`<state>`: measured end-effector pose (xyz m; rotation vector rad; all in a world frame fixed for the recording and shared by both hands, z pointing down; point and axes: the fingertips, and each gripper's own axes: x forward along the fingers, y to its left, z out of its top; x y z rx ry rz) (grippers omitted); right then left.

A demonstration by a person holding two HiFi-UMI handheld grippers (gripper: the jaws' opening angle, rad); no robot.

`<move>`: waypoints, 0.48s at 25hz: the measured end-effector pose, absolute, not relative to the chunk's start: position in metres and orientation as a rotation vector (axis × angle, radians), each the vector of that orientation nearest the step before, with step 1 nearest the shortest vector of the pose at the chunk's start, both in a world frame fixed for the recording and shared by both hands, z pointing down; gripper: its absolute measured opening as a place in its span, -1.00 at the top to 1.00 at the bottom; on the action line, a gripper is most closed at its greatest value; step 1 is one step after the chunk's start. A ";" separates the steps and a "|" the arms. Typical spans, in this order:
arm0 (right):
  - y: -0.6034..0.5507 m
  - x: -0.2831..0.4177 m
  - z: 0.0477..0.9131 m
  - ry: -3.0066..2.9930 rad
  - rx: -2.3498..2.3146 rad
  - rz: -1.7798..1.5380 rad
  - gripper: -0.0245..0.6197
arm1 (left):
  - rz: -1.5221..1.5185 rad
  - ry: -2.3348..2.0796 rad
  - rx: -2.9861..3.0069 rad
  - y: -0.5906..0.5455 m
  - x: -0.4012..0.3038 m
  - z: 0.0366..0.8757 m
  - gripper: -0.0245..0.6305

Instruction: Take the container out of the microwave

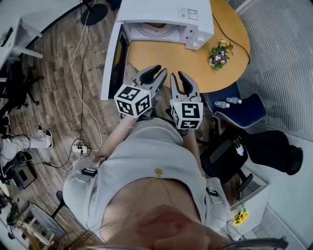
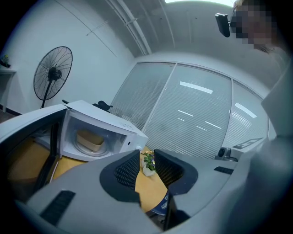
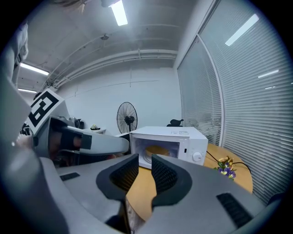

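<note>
The white microwave [image 1: 166, 12] stands on the round wooden table [image 1: 161, 58] with its door [image 1: 111, 58] swung wide to the left. A tan container [image 2: 90, 140] sits on the turntable inside, also seen in the right gripper view as the container [image 3: 158, 150]. Both grippers hover side by side at the table's near edge, well short of the microwave [image 2: 105, 121]. My left gripper [image 1: 160, 70] is open by a narrow gap and holds nothing. My right gripper [image 1: 177, 74] is likewise slightly open and holds nothing. Each gripper view shows only table between the left gripper [image 2: 147, 157] and right gripper [image 3: 144, 160] jaws.
A small flower pot [image 1: 219, 52] stands at the table's right edge, with a black cord [image 1: 230, 29] running behind it. A blue chair [image 1: 239, 110] holding bottles sits to the right. Cables and a power strip [image 1: 80, 146] lie on the floor at left. A standing fan [image 2: 52, 75] is beyond the microwave.
</note>
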<state>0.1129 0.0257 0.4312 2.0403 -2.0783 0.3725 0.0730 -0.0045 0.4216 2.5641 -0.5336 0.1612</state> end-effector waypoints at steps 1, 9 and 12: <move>0.022 0.115 0.431 -2.075 2.043 0.372 0.63 | 0.162 -0.530 2.563 -0.009 0.075 0.422 0.61; -0.002 0.125 0.433 -2.040 2.078 0.387 0.63 | 0.167 -0.481 2.535 -0.033 0.087 0.427 0.61; -0.011 0.127 0.435 -2.024 2.088 0.393 0.63 | 0.166 -0.462 2.530 -0.042 0.090 0.429 0.61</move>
